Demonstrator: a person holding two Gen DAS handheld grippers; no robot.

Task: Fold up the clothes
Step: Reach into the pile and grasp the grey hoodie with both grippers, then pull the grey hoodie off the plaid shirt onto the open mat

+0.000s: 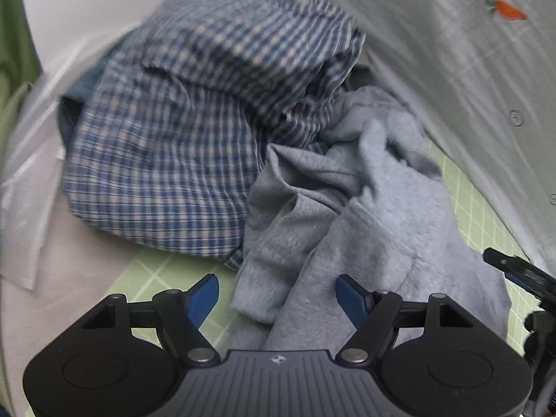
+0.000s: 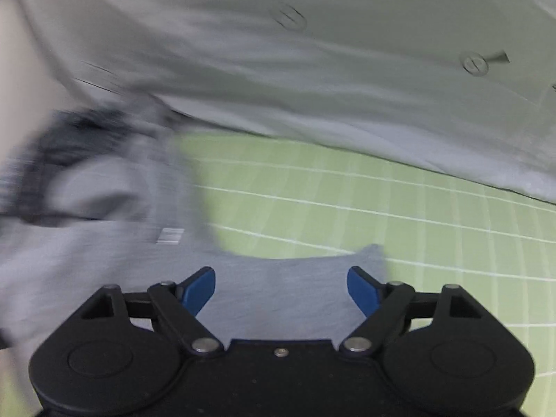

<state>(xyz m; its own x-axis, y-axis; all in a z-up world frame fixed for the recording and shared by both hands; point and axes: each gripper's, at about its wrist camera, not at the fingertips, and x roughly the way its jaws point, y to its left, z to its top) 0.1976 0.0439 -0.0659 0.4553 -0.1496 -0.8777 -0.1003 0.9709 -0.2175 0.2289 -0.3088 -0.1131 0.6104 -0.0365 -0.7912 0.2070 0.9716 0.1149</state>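
Three garments on a green grid-lined mat [image 1: 156, 278], counted from the left wrist view: one blue plaid shirt [image 1: 166, 160], one grey sweatshirt [image 1: 365, 215], one white button shirt [image 1: 451, 69].

Plaid shirt heaped in a loose mound at the far left of the mat, touching the grey sweatshirt on its right side. A strip of darker blue cloth peeking from under the mound's left edge; cannot tell whether a fourth piece or part of the same shirt.

Grey sweatshirt crumpled, running from the plaid mound down toward the left gripper [image 1: 278, 299]. Both blue fingers spread wide, nothing pinched, grey cloth lying between and beneath them.

White button shirt draped along the right and rear, with one small embroidered carrot [image 1: 509, 10] and two buttons visible in the left view; two buttons [image 2: 474, 62] countable in the right view as well, though blurred.

Right gripper [image 2: 281, 288] likewise wide apart, gripping nothing, hovering over a flat grey edge of the sweatshirt [image 2: 285, 295], bare green mat [image 2: 347, 201] just ahead, white shirt [image 2: 312, 87] beyond. Left portion of the right view smeared by motion blur.

One folded sheet of clear plastic [image 1: 31, 208] at the far left.
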